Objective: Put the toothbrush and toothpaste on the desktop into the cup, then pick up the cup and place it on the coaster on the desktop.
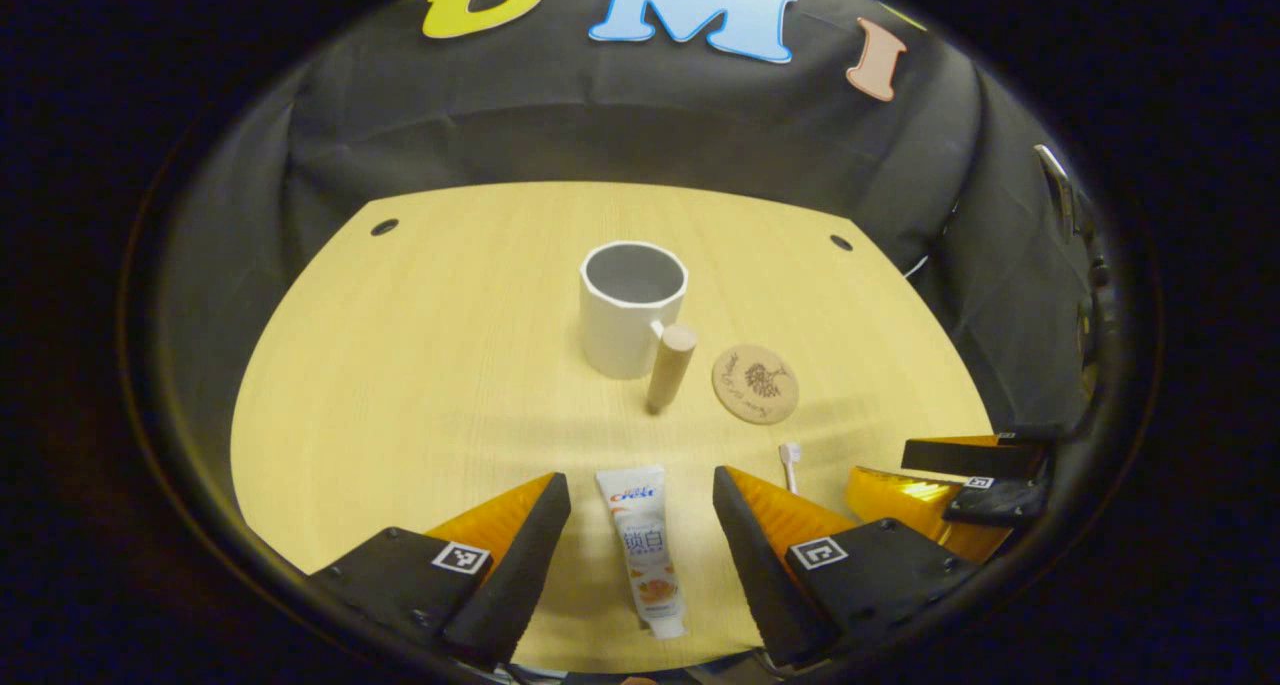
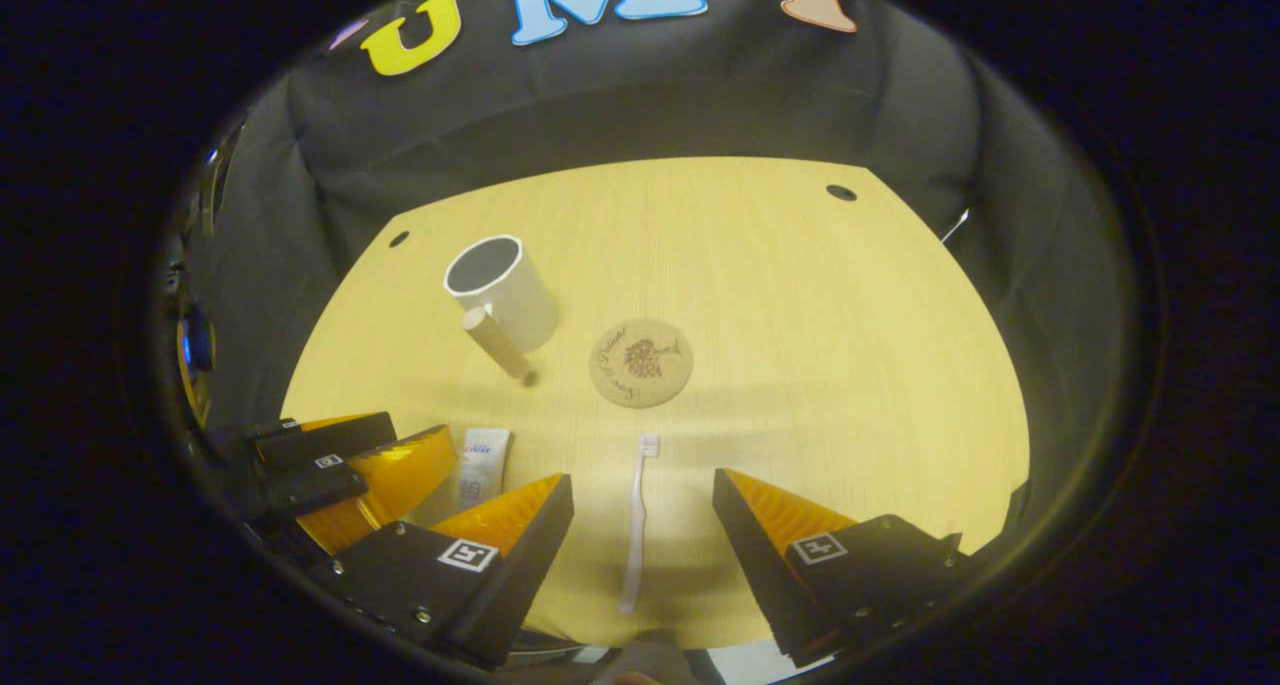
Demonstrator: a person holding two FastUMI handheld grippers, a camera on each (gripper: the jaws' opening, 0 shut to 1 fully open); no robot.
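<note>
A white toothpaste tube (image 1: 642, 550) lies flat on the wooden desktop (image 1: 420, 365), between the spread fingers of my open left gripper (image 1: 640, 500). A white toothbrush (image 2: 636, 525) lies lengthwise between the fingers of my open right gripper (image 2: 640, 495). Its head (image 1: 790, 455) also peeks out in the left gripper view. The white cup (image 1: 628, 307) with a wooden peg handle (image 1: 670, 367) stands upright and empty mid-table. Just right of it lies the round cork coaster (image 1: 755, 384). From the right gripper view, cup (image 2: 505, 293) and coaster (image 2: 641, 362) sit ahead to the left.
The other gripper (image 1: 960, 490) shows at the right of the left gripper view, and the left gripper (image 2: 350, 465) at the left of the right gripper view, beside the toothpaste (image 2: 482, 465). Two dark holes (image 1: 384, 227) (image 1: 841, 242) mark the desktop's far corners. Black cloth walls surround the table.
</note>
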